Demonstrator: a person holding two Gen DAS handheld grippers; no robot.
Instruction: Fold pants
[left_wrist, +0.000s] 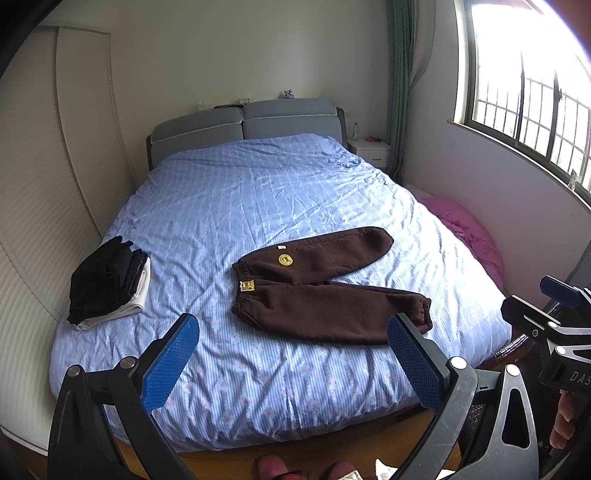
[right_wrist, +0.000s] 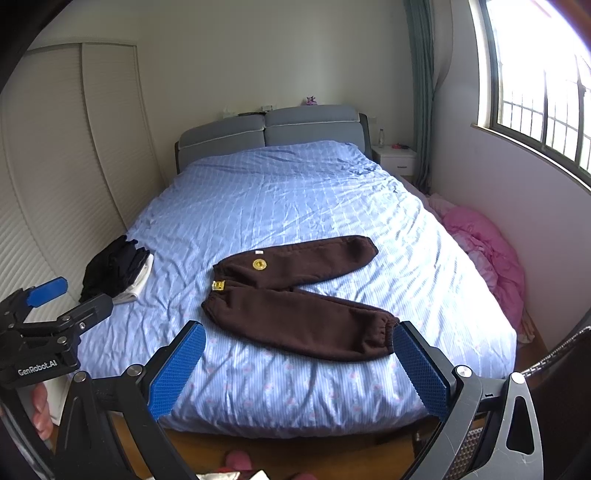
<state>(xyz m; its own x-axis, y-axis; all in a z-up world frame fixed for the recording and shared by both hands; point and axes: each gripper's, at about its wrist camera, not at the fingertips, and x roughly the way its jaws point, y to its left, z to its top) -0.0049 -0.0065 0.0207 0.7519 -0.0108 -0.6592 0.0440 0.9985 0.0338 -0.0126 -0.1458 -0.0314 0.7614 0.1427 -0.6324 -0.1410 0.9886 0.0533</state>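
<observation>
Brown fleece pants (left_wrist: 325, 288) lie flat on the blue bedspread (left_wrist: 258, 206), waistband to the left with two yellow badges, legs spread in a V toward the right. They also show in the right wrist view (right_wrist: 295, 295). My left gripper (left_wrist: 291, 328) is open and empty, held above the foot of the bed in front of the pants. My right gripper (right_wrist: 299, 332) is open and empty, likewise held short of the near leg. The near cuff (right_wrist: 384, 332) lies close to my right gripper's right finger (right_wrist: 421, 369).
A stack of folded dark and white clothes (left_wrist: 110, 284) sits at the bed's left edge. A pink blanket (right_wrist: 487, 258) is bunched between bed and window wall. Grey headboard (left_wrist: 243, 125) and white nightstand (left_wrist: 373, 151) stand at the far end. Wardrobe doors (left_wrist: 44, 184) line the left.
</observation>
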